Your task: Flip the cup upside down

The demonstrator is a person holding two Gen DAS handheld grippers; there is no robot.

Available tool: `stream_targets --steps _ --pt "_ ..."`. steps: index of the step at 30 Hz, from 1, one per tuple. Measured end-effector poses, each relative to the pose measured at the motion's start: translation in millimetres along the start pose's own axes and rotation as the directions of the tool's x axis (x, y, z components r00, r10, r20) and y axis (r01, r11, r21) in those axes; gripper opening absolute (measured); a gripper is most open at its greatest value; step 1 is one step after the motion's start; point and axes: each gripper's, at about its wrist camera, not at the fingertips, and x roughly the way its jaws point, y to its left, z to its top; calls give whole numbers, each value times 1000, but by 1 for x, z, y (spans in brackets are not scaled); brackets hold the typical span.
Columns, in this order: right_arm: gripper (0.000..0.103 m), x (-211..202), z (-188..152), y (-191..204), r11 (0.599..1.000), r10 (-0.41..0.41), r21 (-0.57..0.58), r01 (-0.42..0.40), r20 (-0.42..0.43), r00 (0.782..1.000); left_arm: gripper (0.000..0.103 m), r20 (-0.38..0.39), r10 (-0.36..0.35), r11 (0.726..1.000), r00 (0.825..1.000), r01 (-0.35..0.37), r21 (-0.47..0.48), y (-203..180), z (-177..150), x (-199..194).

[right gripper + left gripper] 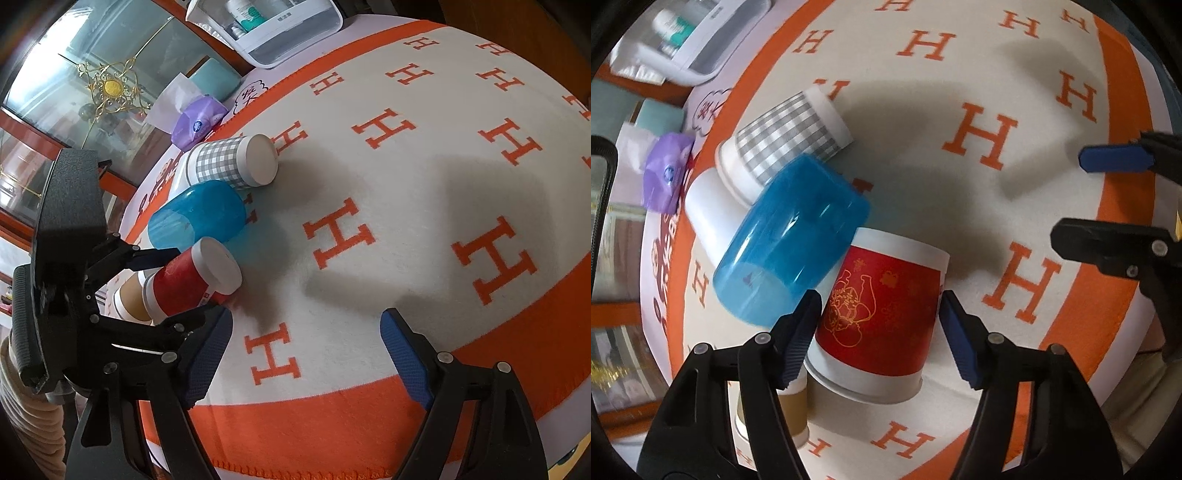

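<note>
A red paper cup [879, 314] with gold drawings stands upside down on the cloth, its base up. My left gripper [879, 338] is open with its jaws on either side of the cup, not clearly touching it. In the right wrist view the red cup [192, 277] shows with the left gripper [184, 284] around it. My right gripper [306, 354] is open and empty over the cloth, to the right of the cups; it also shows in the left wrist view [1086, 195].
A blue plastic cup [790, 240], a grey checked paper cup [786, 140], a white cup [709, 218] and a brown cup [792, 410] stand upside down close by. The table wears a white and orange H-patterned cloth [406, 221]. A purple tissue pack [197, 122] and white box [273, 29] sit beyond.
</note>
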Motion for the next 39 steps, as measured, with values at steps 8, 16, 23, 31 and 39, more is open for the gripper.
stream_targets --steps 8,16,23,31,39 --pt "84 -13 -12 8 1000 24 -15 -24 4 1000 63 -8 -44 966 999 41 -256 25 -27 -33" --pt "84 -16 -31 32 996 67 -62 -69 -30 997 63 -35 -208 773 978 142 -618 41 -99 -34" --pt "83 -13 -48 44 993 73 -89 -79 -65 995 63 67 -345 451 936 228 -863 43 -178 -18" --pt "83 -10 -58 43 994 60 -91 -68 -83 995 63 214 -361 183 908 295 -938 36 -227 -9" --pt "84 -7 -61 43 994 60 -87 -69 -101 993 63 260 -359 118 896 320 -940 44 -235 -9"
